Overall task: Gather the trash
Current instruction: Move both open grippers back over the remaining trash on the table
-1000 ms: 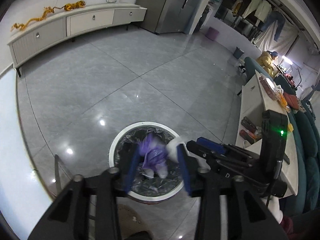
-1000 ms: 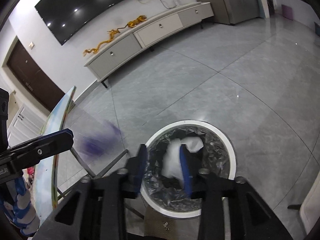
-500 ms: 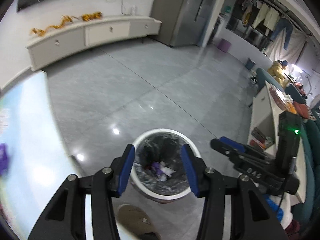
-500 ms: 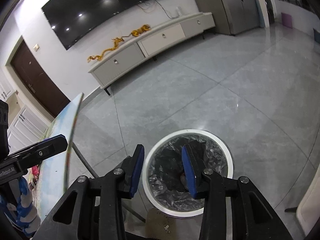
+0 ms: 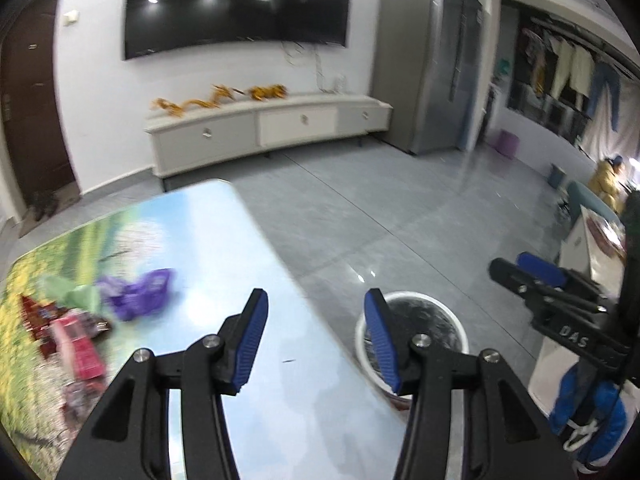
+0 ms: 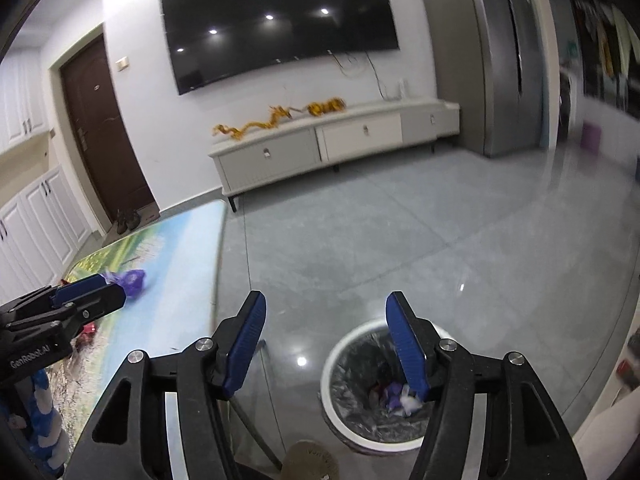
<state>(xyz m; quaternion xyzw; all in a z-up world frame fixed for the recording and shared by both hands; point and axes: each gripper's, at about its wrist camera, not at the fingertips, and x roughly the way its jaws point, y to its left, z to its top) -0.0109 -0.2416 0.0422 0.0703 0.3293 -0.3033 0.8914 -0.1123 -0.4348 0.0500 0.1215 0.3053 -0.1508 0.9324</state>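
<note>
Fingers (image 5: 256,334) of both grippers spread wide and empty now, purple and white scraps (image 6: 394,394) dropped moments ago into the bin (image 6: 340,360), left gripper (image 5: 314,340) swung back over the counter (image 5: 224,248) toward the remaining purple wrapper (image 5: 136,294).

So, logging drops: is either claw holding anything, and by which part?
Nothing is held: left claw and right claw are both open and empty.
</note>
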